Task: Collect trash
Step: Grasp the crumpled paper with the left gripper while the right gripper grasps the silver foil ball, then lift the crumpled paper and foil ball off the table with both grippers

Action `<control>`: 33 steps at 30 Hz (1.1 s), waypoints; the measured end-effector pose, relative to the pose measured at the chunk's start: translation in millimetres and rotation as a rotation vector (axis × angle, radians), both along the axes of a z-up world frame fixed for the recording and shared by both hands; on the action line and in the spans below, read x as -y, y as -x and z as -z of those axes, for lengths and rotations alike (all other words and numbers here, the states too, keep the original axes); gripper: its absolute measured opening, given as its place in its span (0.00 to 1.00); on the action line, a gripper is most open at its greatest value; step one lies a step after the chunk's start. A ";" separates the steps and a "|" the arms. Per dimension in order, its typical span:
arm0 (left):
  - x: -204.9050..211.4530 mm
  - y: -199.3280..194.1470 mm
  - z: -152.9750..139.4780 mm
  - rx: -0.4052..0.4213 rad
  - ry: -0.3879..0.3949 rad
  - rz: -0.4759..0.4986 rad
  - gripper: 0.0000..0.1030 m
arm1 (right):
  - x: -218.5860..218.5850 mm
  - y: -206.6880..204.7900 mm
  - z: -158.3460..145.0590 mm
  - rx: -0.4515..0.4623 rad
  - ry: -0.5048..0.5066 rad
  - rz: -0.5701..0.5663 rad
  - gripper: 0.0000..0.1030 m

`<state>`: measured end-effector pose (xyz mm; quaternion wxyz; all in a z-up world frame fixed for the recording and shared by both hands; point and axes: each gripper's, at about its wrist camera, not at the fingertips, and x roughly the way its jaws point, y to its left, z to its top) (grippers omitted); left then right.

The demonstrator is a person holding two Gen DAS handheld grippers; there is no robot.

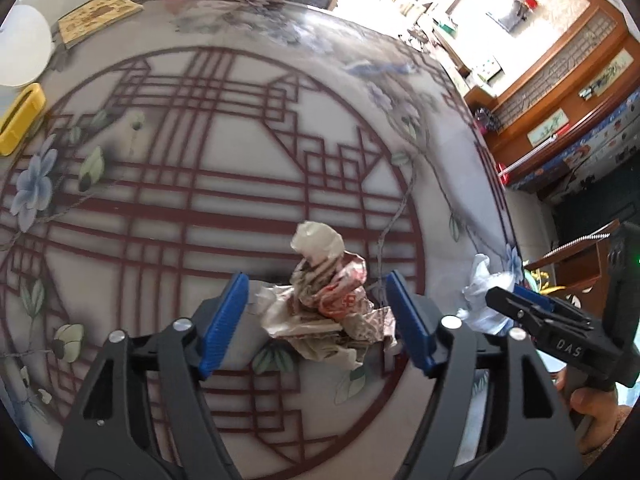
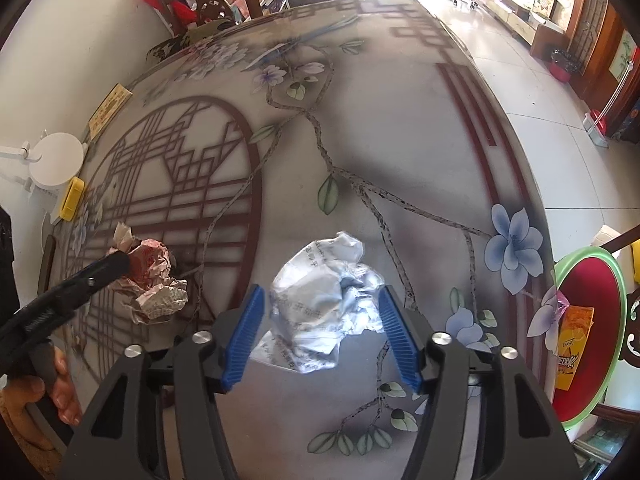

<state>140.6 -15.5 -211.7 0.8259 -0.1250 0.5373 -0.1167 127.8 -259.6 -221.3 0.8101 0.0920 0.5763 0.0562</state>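
A crumpled red-and-brown printed wrapper (image 1: pixel 328 312) lies on the patterned table, between the blue pads of my open left gripper (image 1: pixel 320 320); the pads stand apart from it on both sides. It also shows in the right wrist view (image 2: pixel 154 280), with the left gripper (image 2: pixel 116 266) over it. A crumpled white paper ball (image 2: pixel 324 304) lies between the pads of my open right gripper (image 2: pixel 320 332), not squeezed. In the left wrist view the paper ball (image 1: pixel 486 296) sits near the table's right edge, with the right gripper (image 1: pixel 520 300) around it.
A yellow block (image 1: pixel 20 118), a white round lamp (image 1: pixel 22 50) and a thin book (image 1: pixel 100 16) sit at the table's far left. Beyond the right table edge stands a green-rimmed red bin (image 2: pixel 592 332) holding an orange packet (image 2: pixel 574 344). A chair (image 2: pixel 208 4) stands at the far side.
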 end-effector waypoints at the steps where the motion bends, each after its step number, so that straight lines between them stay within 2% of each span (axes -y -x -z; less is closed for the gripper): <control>1: -4.1 1.5 -1.5 0.001 0.000 -0.010 0.69 | 0.0 -0.1 -0.7 0.003 -0.001 0.002 0.64; 6: -10.2 5.4 5.7 -0.039 0.023 -0.033 0.69 | -2.4 -3.1 1.6 0.004 0.011 -0.005 0.64; 7: -7.6 5.4 8.4 -0.048 0.022 -0.027 0.69 | -3.5 -3.3 3.5 -0.001 0.021 -0.011 0.62; 8: -4.6 5.2 10.1 -0.052 0.017 -0.021 0.69 | -4.4 -3.1 5.5 -0.007 0.018 -0.018 0.54; 13: 12.0 0.2 19.0 -0.045 -0.020 0.017 0.68 | -5.7 -1.2 6.1 -0.004 0.010 -0.030 0.50; 14: 16.0 -1.3 22.5 -0.053 -0.026 0.030 0.65 | -5.6 -1.3 5.7 -0.005 0.009 -0.031 0.50; 16: 21.1 -2.4 28.2 -0.074 -0.028 0.053 0.38 | -5.3 -1.0 4.5 -0.002 0.002 -0.029 0.50; 19: 22.1 0.2 26.0 -0.068 -0.011 0.065 0.30 | -6.2 1.7 -1.0 0.006 -0.008 -0.028 0.50; 33: 20.2 30.6 -25.1 0.032 0.032 0.078 0.29 | -22.8 35.9 -47.5 0.090 -0.036 -0.051 0.50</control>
